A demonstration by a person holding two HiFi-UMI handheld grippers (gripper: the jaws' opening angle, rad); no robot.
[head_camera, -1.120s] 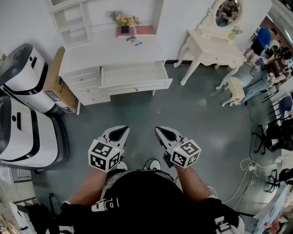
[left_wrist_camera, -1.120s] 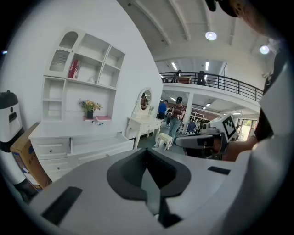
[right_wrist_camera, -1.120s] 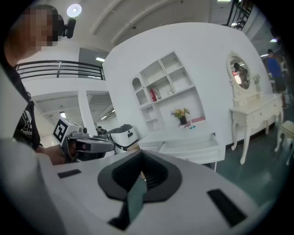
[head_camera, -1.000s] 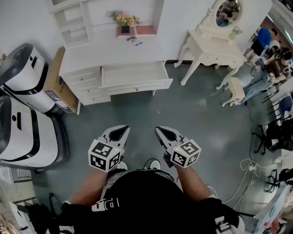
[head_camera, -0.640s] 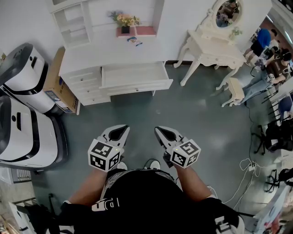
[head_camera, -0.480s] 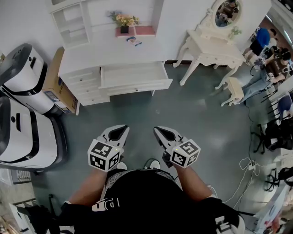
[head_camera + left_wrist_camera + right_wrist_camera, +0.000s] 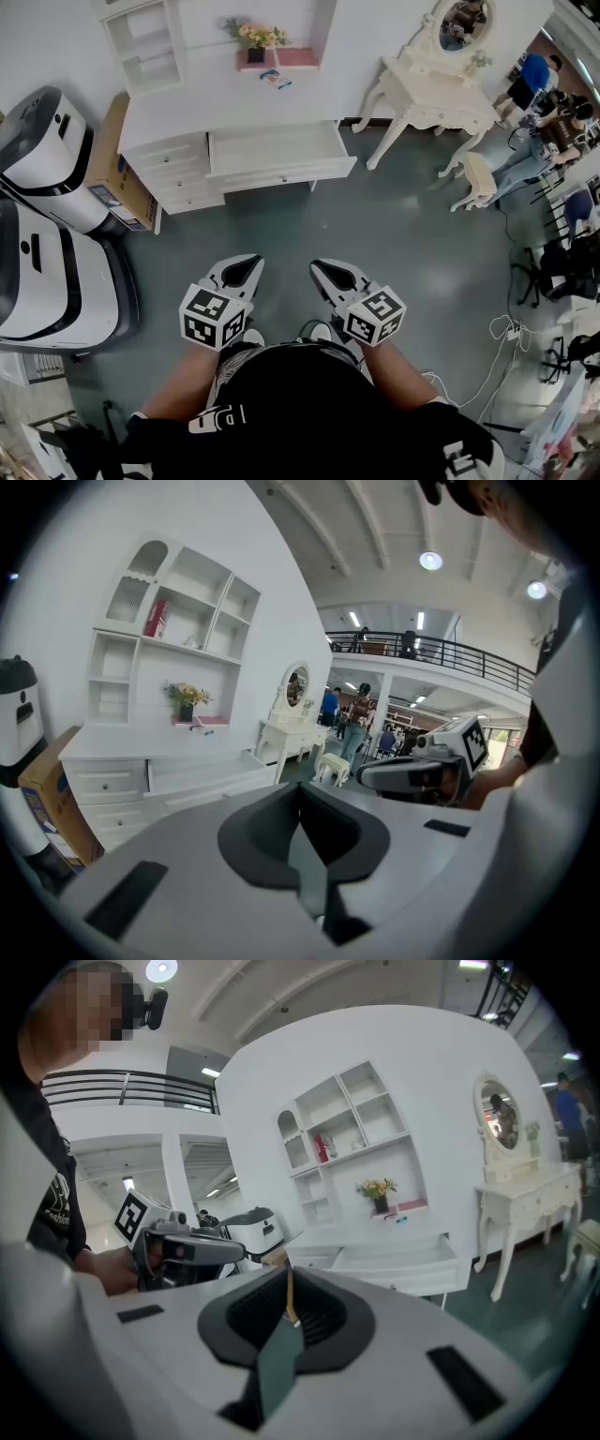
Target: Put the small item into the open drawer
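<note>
Grey floor (image 7: 394,225) separates the person from the white desk (image 7: 178,108), whose top bears the small item (image 7: 273,81) behind the open drawer (image 7: 281,148); left gripper (image 7: 246,266) and right gripper (image 7: 324,268) are closed and empty, evidently carried ready for approach.

This is a big hall furnished like a bedroom. A white dresser (image 7: 216,94) stands at top centre and a vanity table (image 7: 427,94) at upper right. A mezzanine railing (image 7: 441,653) runs behind.
</note>
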